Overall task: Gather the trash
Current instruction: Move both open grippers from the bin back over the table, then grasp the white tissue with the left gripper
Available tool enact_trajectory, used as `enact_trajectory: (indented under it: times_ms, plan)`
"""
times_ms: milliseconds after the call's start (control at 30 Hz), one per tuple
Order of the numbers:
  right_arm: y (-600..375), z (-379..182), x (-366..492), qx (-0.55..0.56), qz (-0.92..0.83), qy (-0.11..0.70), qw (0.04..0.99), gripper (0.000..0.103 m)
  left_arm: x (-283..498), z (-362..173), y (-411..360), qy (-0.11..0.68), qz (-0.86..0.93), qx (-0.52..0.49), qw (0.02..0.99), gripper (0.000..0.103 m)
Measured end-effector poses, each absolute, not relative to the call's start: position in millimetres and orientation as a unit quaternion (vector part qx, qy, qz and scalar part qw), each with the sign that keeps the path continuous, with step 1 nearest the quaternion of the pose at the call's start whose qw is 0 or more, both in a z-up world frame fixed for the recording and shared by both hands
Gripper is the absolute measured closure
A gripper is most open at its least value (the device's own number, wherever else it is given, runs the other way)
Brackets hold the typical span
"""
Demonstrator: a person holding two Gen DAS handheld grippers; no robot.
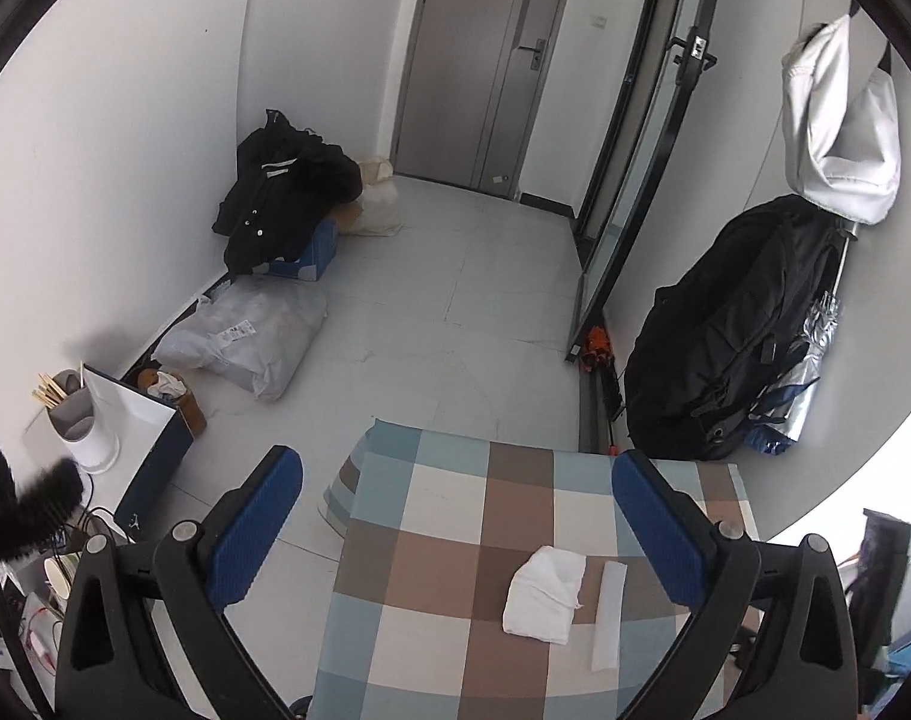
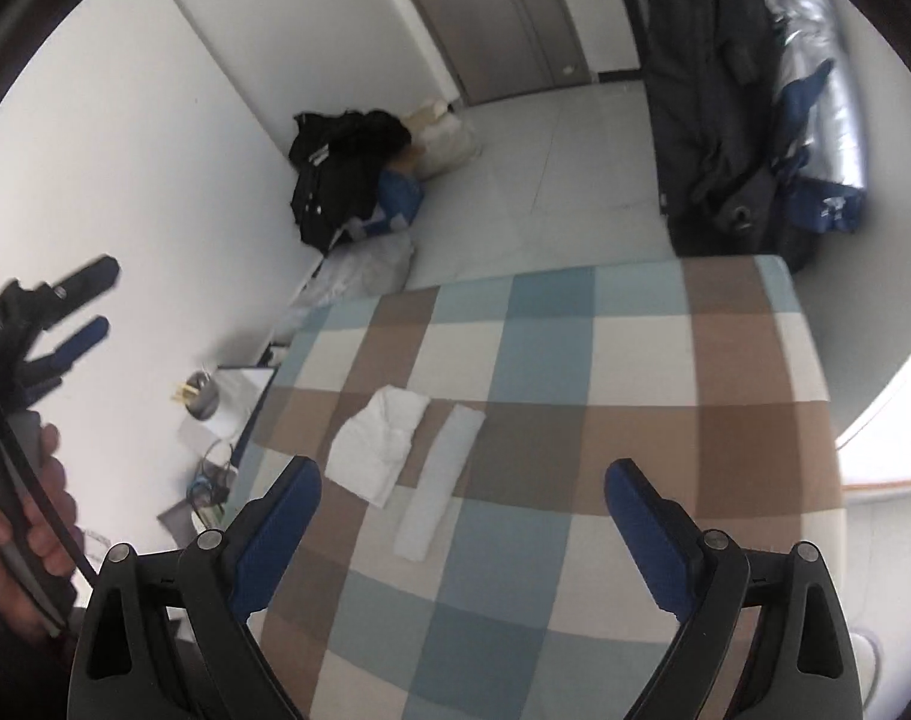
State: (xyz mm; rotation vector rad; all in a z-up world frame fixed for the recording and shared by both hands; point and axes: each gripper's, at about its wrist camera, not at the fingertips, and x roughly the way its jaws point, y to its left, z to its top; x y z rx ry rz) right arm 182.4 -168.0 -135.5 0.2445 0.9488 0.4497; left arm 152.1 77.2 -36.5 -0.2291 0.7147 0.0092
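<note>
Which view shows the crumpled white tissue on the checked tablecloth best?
The left wrist view: the crumpled white tissue appears sharp, folds visible, beside a flat white paper strip. The right wrist view shows the same tissue blurred.

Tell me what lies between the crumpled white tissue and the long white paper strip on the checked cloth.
Nothing: only a narrow bare band of checked cloth separates the crumpled white tissue from the long white paper strip, clearest in the right wrist view.
</note>
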Motion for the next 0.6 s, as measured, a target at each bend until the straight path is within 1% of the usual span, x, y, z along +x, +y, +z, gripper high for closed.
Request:
enact_trajectory:
  times_ms: [67,233,267,300,367,500,600]
  plan:
    - [-156.8,-145.7,194.6,0.108,0.218,0.464,0.852,0.008,156.4,-39.9,81.4,0.355,0.004,-0.118,0.927,0.001]
    - [-132.8,-167.4,221.3,0.091,0.232,0.488,0.836,0.019,165.9,-46.4,84.1,0.371,0.013,-0.110,0.922,0.001]
    - [-130.2,-170.3,224.9,0.092,0.236,0.489,0.835,0.022,167.5,-47.6,84.7,0.373,0.018,-0.108,0.921,0.001]
    - [-128.1,-173.2,228.3,0.096,0.242,0.490,0.832,0.029,169.1,-49.0,85.5,0.376,0.023,-0.107,0.920,0.001]
    - [-124.4,-179.4,234.4,0.096,0.244,0.493,0.830,0.031,171.6,-51.6,86.6,0.380,0.029,-0.107,0.918,0.001]
    - [-118.2,-183.2,236.6,0.082,0.245,0.491,0.832,0.039,177.7,-58.0,89.6,0.389,0.035,-0.113,0.913,0.001]
    - [-112.3,-182.7,234.8,0.053,0.245,0.490,0.835,0.051,182.6,-62.6,89.0,0.397,0.045,-0.108,0.910,0.001]
